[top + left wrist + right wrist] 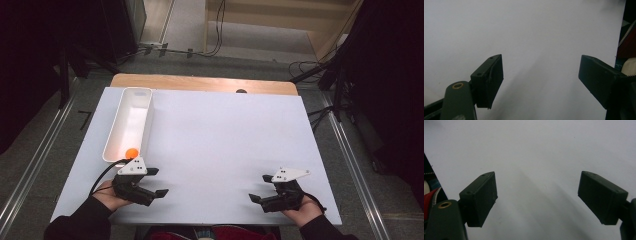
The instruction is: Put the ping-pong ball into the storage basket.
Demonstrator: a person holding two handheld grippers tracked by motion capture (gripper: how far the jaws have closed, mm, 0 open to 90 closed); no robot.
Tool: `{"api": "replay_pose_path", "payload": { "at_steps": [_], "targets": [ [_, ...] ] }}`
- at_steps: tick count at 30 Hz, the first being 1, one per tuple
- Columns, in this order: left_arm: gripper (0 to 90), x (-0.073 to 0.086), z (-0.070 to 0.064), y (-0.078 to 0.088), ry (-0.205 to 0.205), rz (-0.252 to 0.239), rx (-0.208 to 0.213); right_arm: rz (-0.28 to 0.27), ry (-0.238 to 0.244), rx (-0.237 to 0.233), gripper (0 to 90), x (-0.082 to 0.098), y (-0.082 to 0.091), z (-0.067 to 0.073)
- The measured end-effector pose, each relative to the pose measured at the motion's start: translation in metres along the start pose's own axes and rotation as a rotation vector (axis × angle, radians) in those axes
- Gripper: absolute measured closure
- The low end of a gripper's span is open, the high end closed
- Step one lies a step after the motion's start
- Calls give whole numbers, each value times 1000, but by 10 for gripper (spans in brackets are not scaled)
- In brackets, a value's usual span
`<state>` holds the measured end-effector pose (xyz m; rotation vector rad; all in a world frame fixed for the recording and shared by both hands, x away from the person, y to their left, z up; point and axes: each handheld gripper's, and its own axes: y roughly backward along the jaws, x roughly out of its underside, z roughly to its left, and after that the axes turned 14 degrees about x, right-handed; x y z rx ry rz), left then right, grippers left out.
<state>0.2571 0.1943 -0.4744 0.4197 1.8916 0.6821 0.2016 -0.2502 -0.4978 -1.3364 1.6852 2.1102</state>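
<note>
Both tongs are standing wide open and gripping nothing, left tongs (159, 182) nearest the orange ball (131, 152), which is sitting at the near end of the white tray (116, 127). Reaching in carelessly risks knocking that tray's rim, sending the ball rolling across the table (225, 145); right tongs (261, 188) are resting well apart.

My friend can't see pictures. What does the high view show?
An orange ball lies in the near end of a long white tray on a white table. Nearer the person, the left gripper and right gripper rest open, holding nothing.
</note>
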Motion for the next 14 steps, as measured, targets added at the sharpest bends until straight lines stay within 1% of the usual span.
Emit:
{"api": "replay_pose_path", "payload": {
  "at_steps": [9,12,14],
  "targets": [
    [203,1,1,-1,0,8,3,2,2,-2,145,0,0,0],
    [203,1,1,-2,-4,22,2,2,2,-2,145,0,0,0],
    [203,2,1,-3,-7,21,7,1,3,-2,145,0,0,0]
  ]
}}
